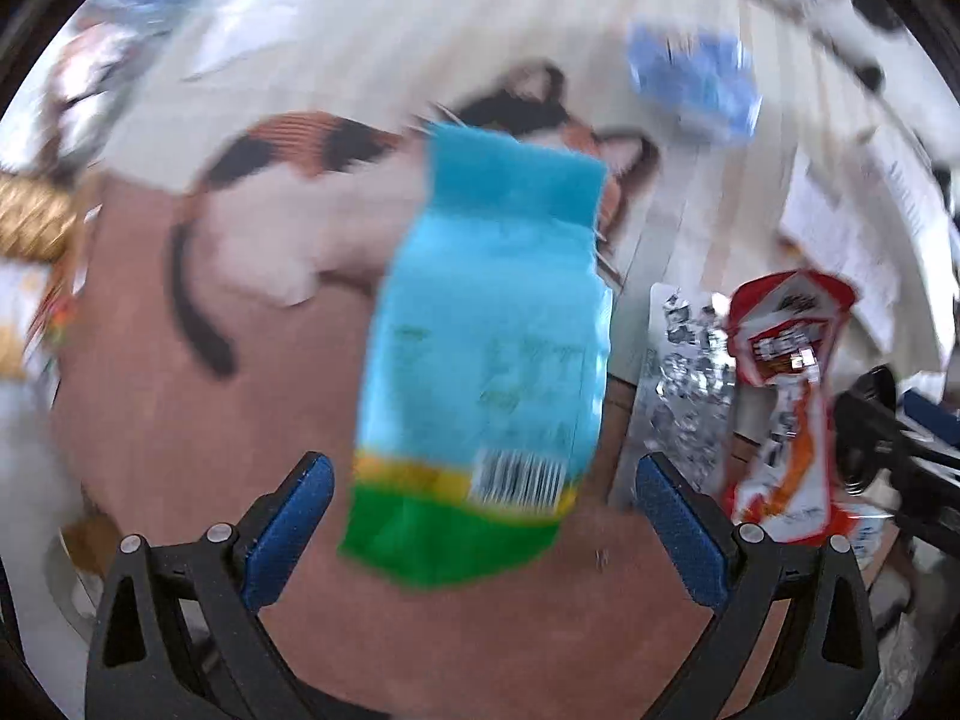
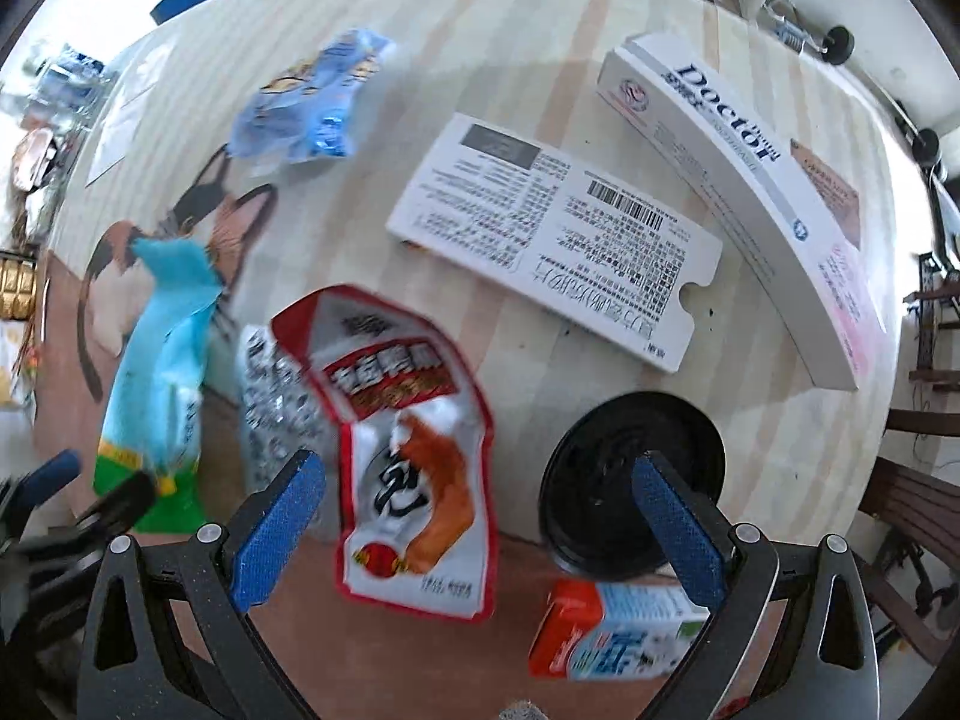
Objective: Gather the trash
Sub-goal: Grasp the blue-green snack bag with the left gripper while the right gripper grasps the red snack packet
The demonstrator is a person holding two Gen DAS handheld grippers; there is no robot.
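A blue and green snack wrapper (image 1: 480, 360) lies on a brown mat with a cat picture (image 1: 180, 420). My left gripper (image 1: 480, 516) is open, and the wrapper's green end sits between its blue pads (image 1: 288, 534) without being pinched. The right wrist view shows the same wrapper (image 2: 156, 372) at the left. My right gripper (image 2: 477, 516) is open over a red and white snack wrapper (image 2: 414, 450), which lies closer to its left finger. A crumpled silver foil (image 2: 276, 408) sits beside the red wrapper. A light blue crumpled wrapper (image 2: 312, 114) lies farther back on the table.
A black round lid (image 2: 630, 480) sits by my right finger, with a small red and blue carton (image 2: 618, 636) below it. Two white printed boxes (image 2: 558, 240) (image 2: 750, 180) lie at the back right on the pale striped table (image 2: 480, 30). The table edge curves away at the right.
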